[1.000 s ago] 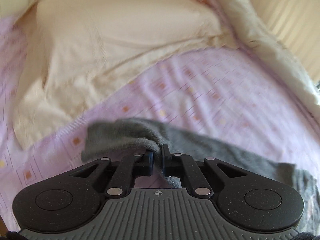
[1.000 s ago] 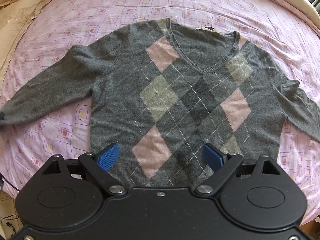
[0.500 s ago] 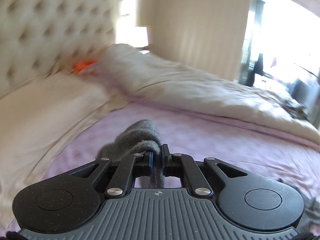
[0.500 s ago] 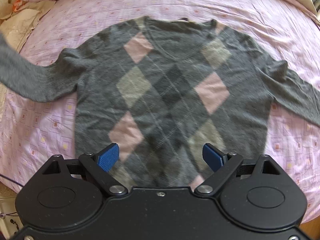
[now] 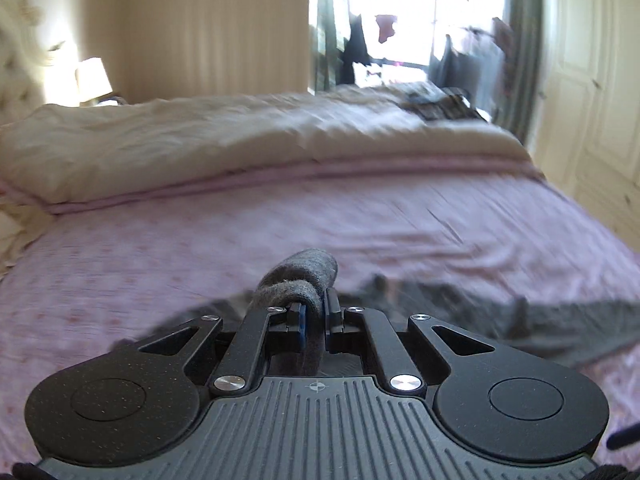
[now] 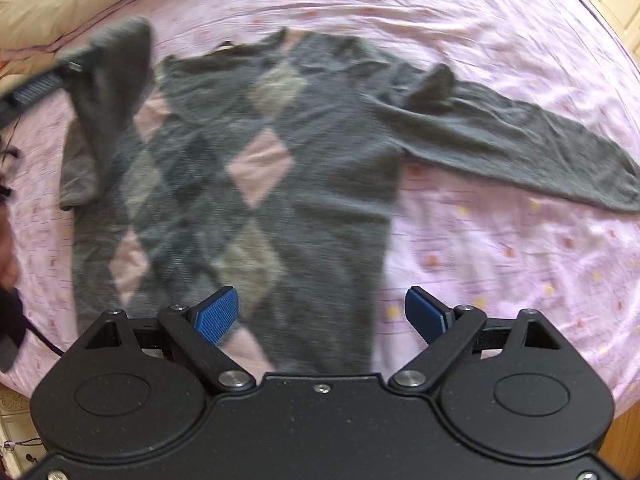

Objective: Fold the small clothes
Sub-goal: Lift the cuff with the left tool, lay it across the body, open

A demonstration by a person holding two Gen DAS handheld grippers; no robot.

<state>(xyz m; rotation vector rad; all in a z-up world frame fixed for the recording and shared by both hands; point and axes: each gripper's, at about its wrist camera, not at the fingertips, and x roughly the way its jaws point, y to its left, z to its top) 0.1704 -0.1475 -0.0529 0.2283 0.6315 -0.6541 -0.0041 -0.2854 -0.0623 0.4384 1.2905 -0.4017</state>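
A grey argyle sweater (image 6: pixel 256 168) with pink and beige diamonds lies face up on the pink bed sheet (image 6: pixel 500 248). My left gripper (image 5: pixel 314 312) is shut on the cuff of the sweater's left sleeve (image 5: pixel 304 276); in the right wrist view that sleeve (image 6: pixel 108 80) is lifted and hangs over the sweater's left shoulder, with the left gripper (image 6: pixel 68 66) at its end. The other sleeve (image 6: pixel 520 140) lies stretched out to the right. My right gripper (image 6: pixel 322 312) hovers open above the sweater's hem, with nothing between its blue pads (image 6: pixel 216 314).
A cream duvet (image 5: pixel 240 140) is bunched along the far side of the bed, with dark clothes (image 5: pixel 436 104) on its far end. A lamp (image 5: pixel 94 78), a bright window and hanging clothes stand beyond. The bed's near edge (image 6: pixel 624 404) shows at the lower right.
My left gripper has lifted the sleeve cuff off the sheet and swung it up and inward over the sweater's shoulder. The right gripper has drifted right, still open.
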